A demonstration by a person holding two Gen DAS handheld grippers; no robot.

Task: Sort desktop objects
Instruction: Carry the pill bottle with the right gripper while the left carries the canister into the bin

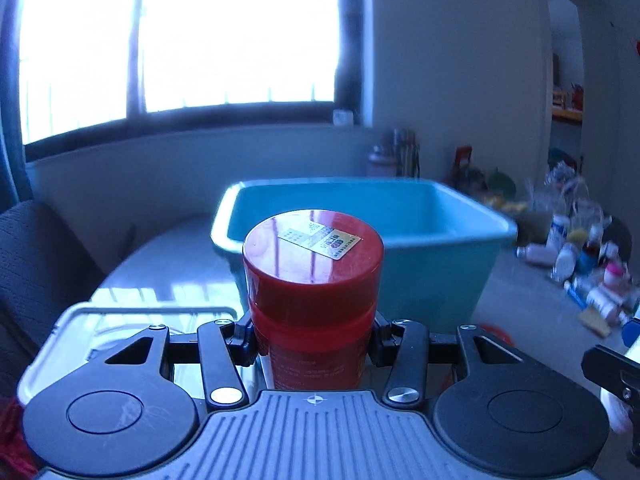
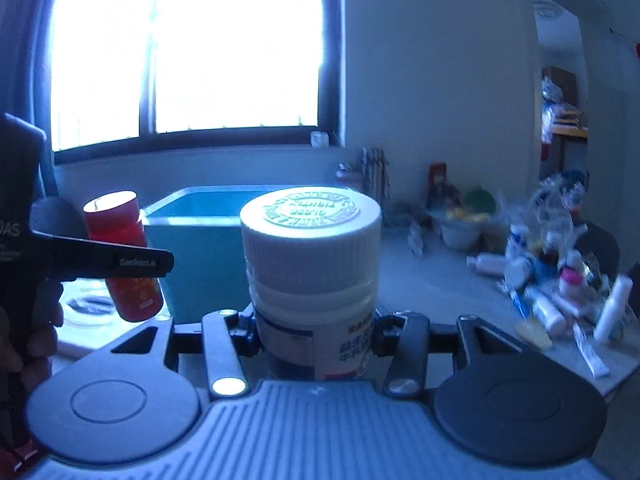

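Observation:
My left gripper [image 1: 314,346] is shut on a red bottle [image 1: 312,280] with a red cap and a gold sticker on top, held upright in the air in front of a teal tub [image 1: 432,240]. My right gripper [image 2: 316,340] is shut on a white bottle [image 2: 312,264] with a ribbed white cap and a printed label, also upright. In the right wrist view the left gripper with the red bottle [image 2: 124,256] shows at the left, a hand below it, and the teal tub [image 2: 200,240] stands behind.
A clear plastic lidded box [image 1: 132,320] lies on the table left of the tub. A heap of small bottles and tubes [image 2: 560,292] covers the table's right side. More clutter lines the back wall under the window. A dark chair [image 1: 36,260] stands at the left.

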